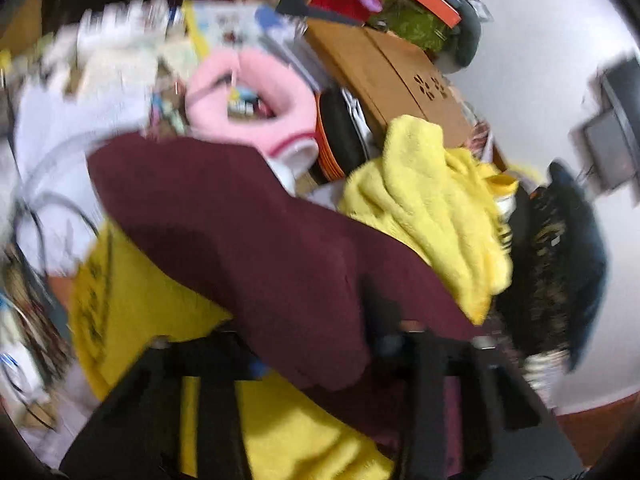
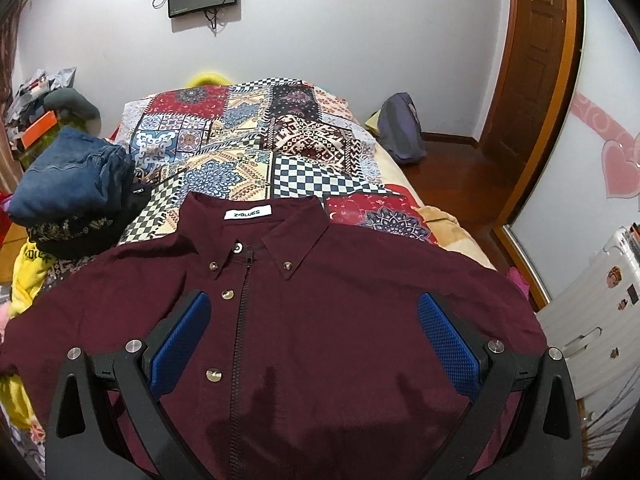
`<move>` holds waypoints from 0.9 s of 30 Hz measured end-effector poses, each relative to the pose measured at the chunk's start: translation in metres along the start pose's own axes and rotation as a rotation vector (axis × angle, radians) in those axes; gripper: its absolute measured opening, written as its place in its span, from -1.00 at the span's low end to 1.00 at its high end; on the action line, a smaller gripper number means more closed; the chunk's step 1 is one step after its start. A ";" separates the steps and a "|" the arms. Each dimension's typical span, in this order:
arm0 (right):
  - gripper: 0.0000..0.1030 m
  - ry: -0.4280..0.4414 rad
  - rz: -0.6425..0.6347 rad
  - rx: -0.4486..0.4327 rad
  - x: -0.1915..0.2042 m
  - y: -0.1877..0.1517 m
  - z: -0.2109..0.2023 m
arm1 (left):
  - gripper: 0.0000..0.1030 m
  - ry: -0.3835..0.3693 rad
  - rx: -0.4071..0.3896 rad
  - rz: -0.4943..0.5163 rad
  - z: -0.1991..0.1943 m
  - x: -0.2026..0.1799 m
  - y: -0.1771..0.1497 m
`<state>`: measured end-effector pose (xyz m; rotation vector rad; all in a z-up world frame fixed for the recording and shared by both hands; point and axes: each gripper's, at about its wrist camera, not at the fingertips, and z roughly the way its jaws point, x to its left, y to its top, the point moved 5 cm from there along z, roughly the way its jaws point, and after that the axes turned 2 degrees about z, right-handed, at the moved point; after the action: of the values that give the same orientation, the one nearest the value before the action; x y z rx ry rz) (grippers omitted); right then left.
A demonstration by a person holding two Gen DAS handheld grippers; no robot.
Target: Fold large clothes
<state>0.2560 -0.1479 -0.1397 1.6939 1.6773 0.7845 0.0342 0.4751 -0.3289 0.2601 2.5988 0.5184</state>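
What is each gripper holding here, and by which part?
Right gripper: nothing, fingers spread above the maroon shirt front. Left gripper: maroon cloth drapes over its fingers; blur hides any grip.

Matt maroon woven cloth shirt [image 2: 320, 320] with shiny metal buttons, textured blue rubbery pads [image 2: 448, 344] on matt black plastic, glossy wood floor [image 2: 460, 168], fluffy yellow towel [image 1: 432, 208].

The right wrist view looks down close over the maroon shirt [image 2: 320, 340] toward the far wall; the blurred, tilted left wrist view shares that shirt [image 1: 240, 220].
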 end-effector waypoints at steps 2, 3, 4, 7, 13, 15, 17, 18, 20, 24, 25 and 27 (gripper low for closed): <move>0.99 -0.001 0.001 -0.004 0.000 0.001 -0.001 | -0.54 0.048 -0.032 0.063 -0.008 -0.009 0.004; 0.99 0.001 0.005 -0.008 -0.003 0.001 -0.002 | -0.57 0.066 -0.047 0.087 -0.013 -0.016 0.006; 0.99 0.001 0.008 -0.010 -0.003 0.001 -0.003 | -0.60 0.073 -0.069 0.113 -0.022 -0.025 0.009; 0.99 -0.011 0.018 -0.026 -0.009 0.001 -0.005 | -0.65 0.046 -0.157 0.180 -0.053 -0.057 0.021; 0.99 -0.036 0.002 -0.037 -0.016 -0.003 -0.006 | -0.72 -0.088 -0.341 0.341 -0.131 -0.144 0.025; 0.99 -0.032 -0.005 -0.045 -0.019 -0.005 -0.009 | -0.72 -0.134 -0.403 0.411 -0.159 -0.176 0.014; 0.99 -0.022 -0.006 -0.051 -0.022 -0.005 -0.010 | -0.72 -0.194 -0.452 0.485 -0.185 -0.211 -0.003; 0.99 -0.017 -0.005 -0.053 -0.023 -0.005 -0.011 | -0.72 -0.225 -0.469 0.524 -0.197 -0.229 -0.015; 0.99 -0.007 -0.002 -0.057 -0.027 -0.006 -0.012 | -0.72 -0.282 -0.481 0.588 -0.213 -0.258 -0.039; 0.99 0.005 -0.003 -0.070 -0.035 -0.006 -0.015 | -0.72 -0.394 -0.437 0.704 -0.225 -0.309 -0.088; 0.99 0.007 -0.004 -0.072 -0.036 -0.007 -0.015 | -0.72 -0.417 -0.417 0.745 -0.225 -0.324 -0.106; 0.99 0.011 -0.004 -0.073 -0.039 -0.008 -0.016 | -0.72 -0.447 -0.376 0.815 -0.222 -0.345 -0.138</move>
<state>0.2375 -0.1866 -0.1353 1.6386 1.6395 0.8440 0.2144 0.1870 -0.0609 1.1670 1.8337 1.0577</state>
